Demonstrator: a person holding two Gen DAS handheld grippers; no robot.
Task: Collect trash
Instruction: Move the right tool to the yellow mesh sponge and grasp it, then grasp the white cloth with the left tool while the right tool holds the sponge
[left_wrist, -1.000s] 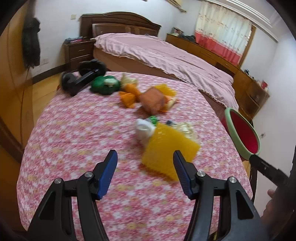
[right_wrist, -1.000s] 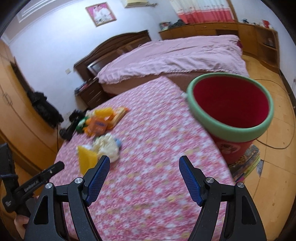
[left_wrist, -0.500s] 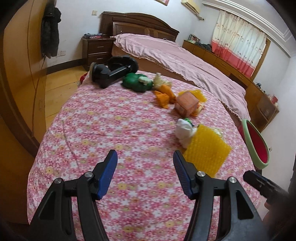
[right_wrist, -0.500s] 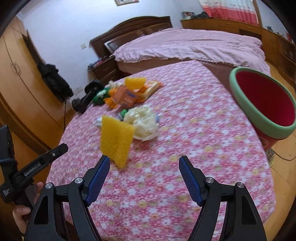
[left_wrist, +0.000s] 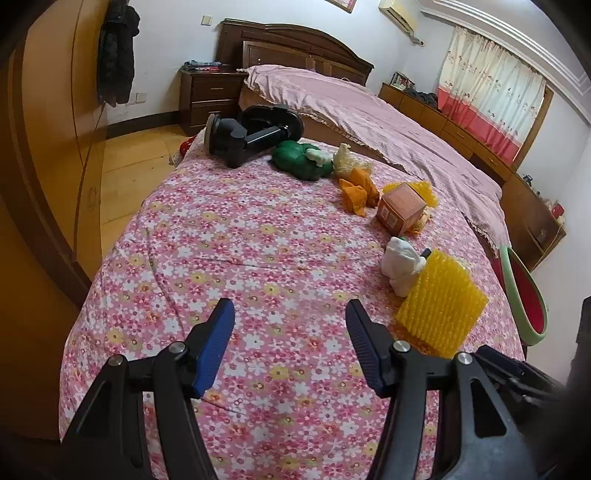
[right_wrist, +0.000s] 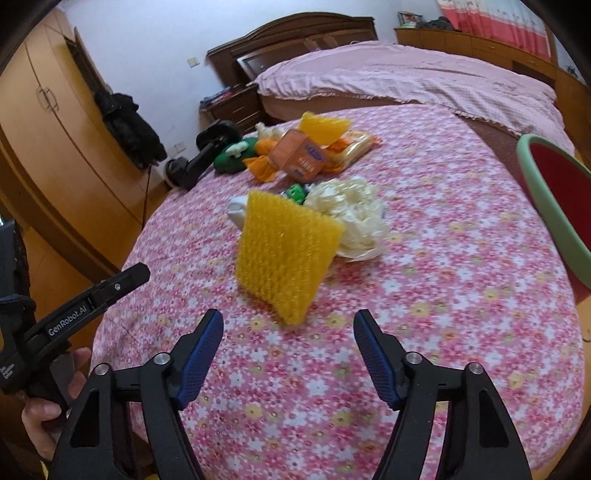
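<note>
Trash lies on a table with a pink floral cloth (left_wrist: 258, 258). A yellow bubble-wrap sheet (right_wrist: 284, 254) stands upright just beyond my open right gripper (right_wrist: 288, 332); it also shows in the left wrist view (left_wrist: 439, 314). Behind it are a crumpled white plastic bag (right_wrist: 354, 214), a white wad (left_wrist: 400, 262), a small orange carton (left_wrist: 400, 210), orange wrappers (left_wrist: 356, 190) and a green piece (left_wrist: 301, 160). My left gripper (left_wrist: 290, 325) is open and empty over bare cloth, left of the yellow sheet. A red bin with a green rim (right_wrist: 554, 195) stands at the table's right edge.
A black clamp-like device (left_wrist: 251, 134) lies at the table's far end. A bed with a pink cover (left_wrist: 369, 107) is behind the table. A wooden wardrobe (right_wrist: 55, 147) is on the left. A nightstand (left_wrist: 210, 94) stands by the bed.
Both grippers have swung left. The right view turned from the red bin toward the yellow sheet, now close ahead. The left view shifted so the trash sits to the right.
</note>
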